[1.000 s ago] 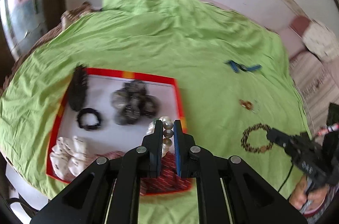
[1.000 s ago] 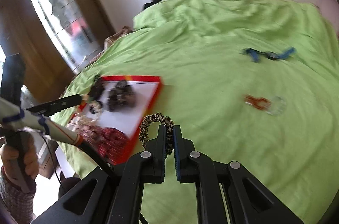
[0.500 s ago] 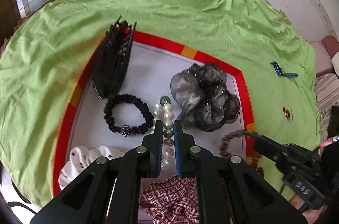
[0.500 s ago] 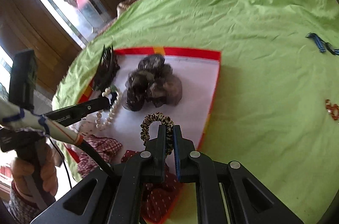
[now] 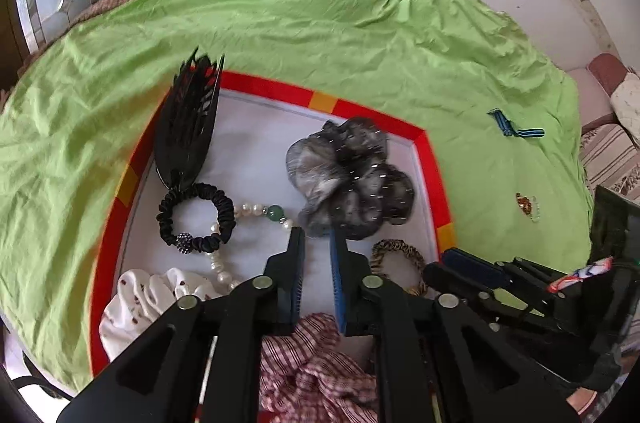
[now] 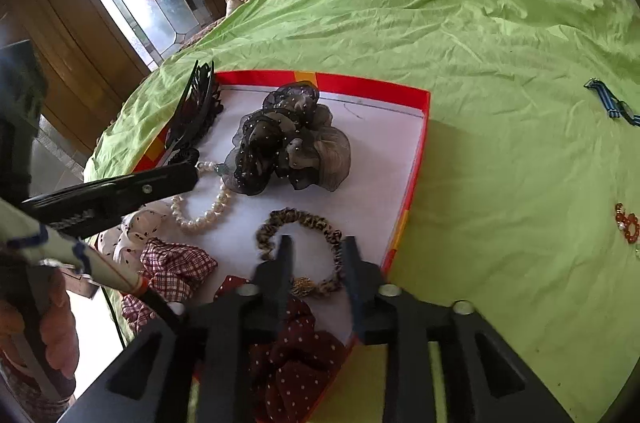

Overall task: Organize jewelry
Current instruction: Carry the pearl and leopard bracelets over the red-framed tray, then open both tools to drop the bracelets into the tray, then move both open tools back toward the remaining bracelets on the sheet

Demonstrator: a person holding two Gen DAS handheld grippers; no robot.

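Both the left gripper (image 5: 317, 237) and the right gripper (image 6: 316, 247) have spread, empty jaws. The leopard-print fabric hair tie (image 6: 301, 248) lies inside the red-rimmed white tray (image 6: 416, 159), beside the white pearl bracelet (image 6: 202, 213). Both seem light; the soft tie probably pinches anywhere, the slippery beads less easily.

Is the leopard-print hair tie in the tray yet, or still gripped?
In the tray. The leopard-print hair tie lies on the red-rimmed tray; the right gripper is open around it.

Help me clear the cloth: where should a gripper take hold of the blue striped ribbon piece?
Probably at the ribbon bend, where its two striped arms meet, coming straight down with the jaws across the strip. It lies flat on the green cloth, so no edge offers a side approach.
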